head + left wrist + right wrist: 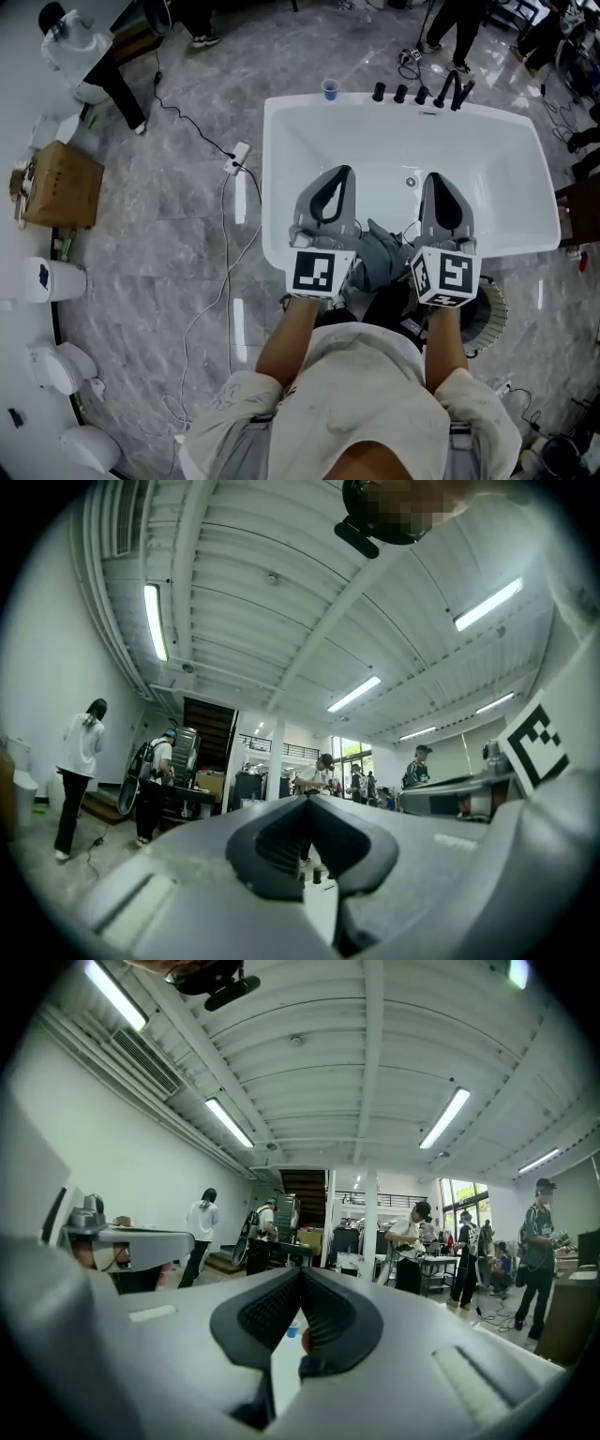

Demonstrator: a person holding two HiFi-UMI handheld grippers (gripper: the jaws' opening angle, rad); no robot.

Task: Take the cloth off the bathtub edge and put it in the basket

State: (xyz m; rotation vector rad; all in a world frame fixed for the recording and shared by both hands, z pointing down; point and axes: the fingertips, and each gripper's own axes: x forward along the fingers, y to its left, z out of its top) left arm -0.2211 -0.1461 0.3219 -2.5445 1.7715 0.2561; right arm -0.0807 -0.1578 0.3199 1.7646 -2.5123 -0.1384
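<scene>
Abreast, left gripper (343,172) and right gripper (434,178), both level.

On grey marble floor (169,216): white bathtub (375,159), cardboard box (61,183), power strip (236,155), basket (489,314); over tub's near edge, grey cloth (380,258).
</scene>
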